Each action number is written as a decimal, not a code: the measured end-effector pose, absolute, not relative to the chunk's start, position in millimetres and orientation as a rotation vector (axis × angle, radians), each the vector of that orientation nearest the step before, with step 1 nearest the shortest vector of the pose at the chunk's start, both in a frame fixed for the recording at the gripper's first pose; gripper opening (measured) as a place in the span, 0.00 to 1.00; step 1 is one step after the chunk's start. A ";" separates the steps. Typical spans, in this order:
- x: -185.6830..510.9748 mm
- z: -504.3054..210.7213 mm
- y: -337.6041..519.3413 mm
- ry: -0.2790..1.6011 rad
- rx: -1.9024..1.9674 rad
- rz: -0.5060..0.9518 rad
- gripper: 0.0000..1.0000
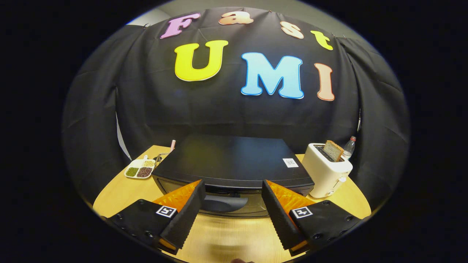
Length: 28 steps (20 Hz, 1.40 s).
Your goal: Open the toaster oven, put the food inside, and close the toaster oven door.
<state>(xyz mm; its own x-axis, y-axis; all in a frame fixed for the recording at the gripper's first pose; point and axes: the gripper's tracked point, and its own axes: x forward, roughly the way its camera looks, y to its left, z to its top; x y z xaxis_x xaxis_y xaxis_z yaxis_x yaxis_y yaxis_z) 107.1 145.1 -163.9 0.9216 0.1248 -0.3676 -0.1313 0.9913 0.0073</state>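
- Approaching the toaster oven (234, 160), centre table, door shut; I hold the gripper (231, 204) spread wide, grasping nothing.
- Opening step: handle (223, 203) lies just ahead, between the fingers.
- Next, I judge: advance, clamp it.

Gripper view looks forward and slightly down from just above the toaster oven (234, 166), close in front of its door, facing the booth's back wall beyond it.

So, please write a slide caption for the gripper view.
Open tongs approach the closed toaster oven, its door handle just ahead.
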 end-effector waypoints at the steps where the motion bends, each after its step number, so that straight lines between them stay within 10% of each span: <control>1: 108.3 -168.6 148.3 0.384 -0.016 0.133 0.98; 28: 72.7 -218.4 161.6 0.550 0.006 0.159 0.99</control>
<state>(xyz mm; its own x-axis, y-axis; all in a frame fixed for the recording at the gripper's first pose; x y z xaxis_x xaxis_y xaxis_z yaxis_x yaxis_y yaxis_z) 72.7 161.6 -218.4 0.8403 0.1516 -0.5204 -0.1486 0.9877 0.0479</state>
